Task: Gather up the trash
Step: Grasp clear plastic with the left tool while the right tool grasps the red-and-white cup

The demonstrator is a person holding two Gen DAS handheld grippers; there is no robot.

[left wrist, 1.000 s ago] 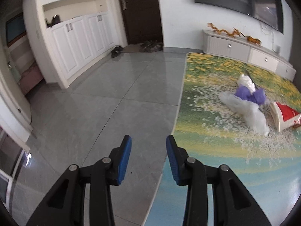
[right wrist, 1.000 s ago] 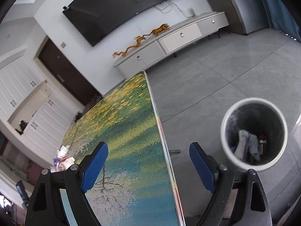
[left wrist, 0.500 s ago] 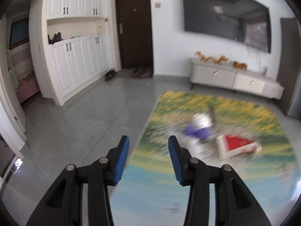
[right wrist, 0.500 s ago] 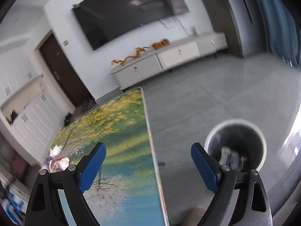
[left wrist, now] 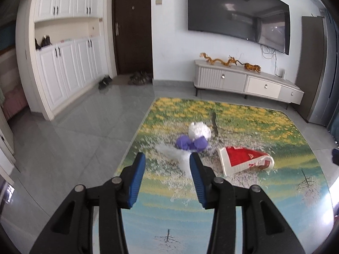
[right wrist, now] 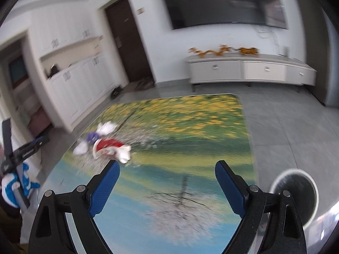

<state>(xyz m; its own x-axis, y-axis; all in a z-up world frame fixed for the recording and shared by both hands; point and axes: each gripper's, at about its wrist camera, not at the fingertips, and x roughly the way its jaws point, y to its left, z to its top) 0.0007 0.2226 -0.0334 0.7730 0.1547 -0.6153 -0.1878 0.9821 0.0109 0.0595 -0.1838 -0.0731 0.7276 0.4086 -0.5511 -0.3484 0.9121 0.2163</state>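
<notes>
The left tool (left wrist: 167,178) hangs above the near end of the surface (left wrist: 243,211) — a long top printed with yellow flowers, green meadow and blue water — its blue-padded jaws about half apart with nothing between them. Just ahead of it lies the trash: a crumpled white plastic bag (left wrist: 180,158), a purple wad (left wrist: 191,142) touching it, a balled white tissue (left wrist: 199,129) behind that, and beside them a flattened red-and-white paper carton (left wrist: 245,162) on its side. The right tool (right wrist: 167,182) is spread wide and empty over the same surface, with the trash pile toward its left jaw. On the grey tiled floor, off the surface's right edge, stands a round white-rimmed waste bin (right wrist: 294,196); blur hides its contents.
</notes>
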